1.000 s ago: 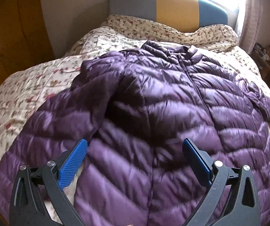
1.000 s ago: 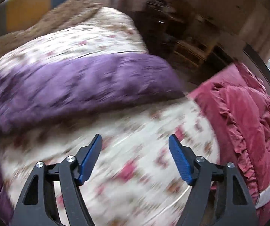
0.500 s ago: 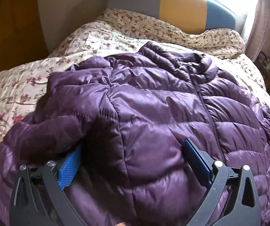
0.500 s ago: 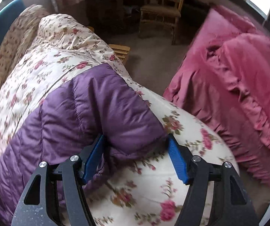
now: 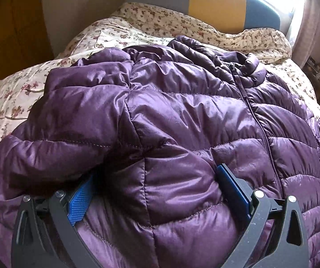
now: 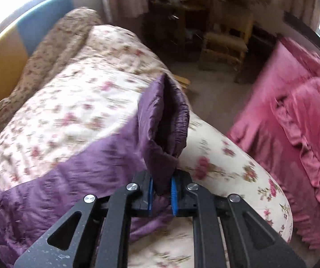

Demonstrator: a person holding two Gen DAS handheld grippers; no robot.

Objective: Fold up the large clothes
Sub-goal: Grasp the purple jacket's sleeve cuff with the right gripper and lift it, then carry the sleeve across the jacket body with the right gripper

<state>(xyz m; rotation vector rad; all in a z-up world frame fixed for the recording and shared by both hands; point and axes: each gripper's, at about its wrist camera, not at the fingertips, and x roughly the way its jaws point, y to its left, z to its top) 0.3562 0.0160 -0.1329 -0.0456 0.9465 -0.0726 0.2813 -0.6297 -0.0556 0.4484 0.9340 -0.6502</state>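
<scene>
Right gripper just clamped sleeve cuff

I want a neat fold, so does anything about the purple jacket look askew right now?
Yes. The jacket's sleeve on the left lies bunched over the body rather than flat. The right tongs have just closed on the other sleeve's cuff, which stands up off the floral bedspread.

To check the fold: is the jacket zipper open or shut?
Shut. The zipper runs closed from the collar down the purple jacket.
</scene>
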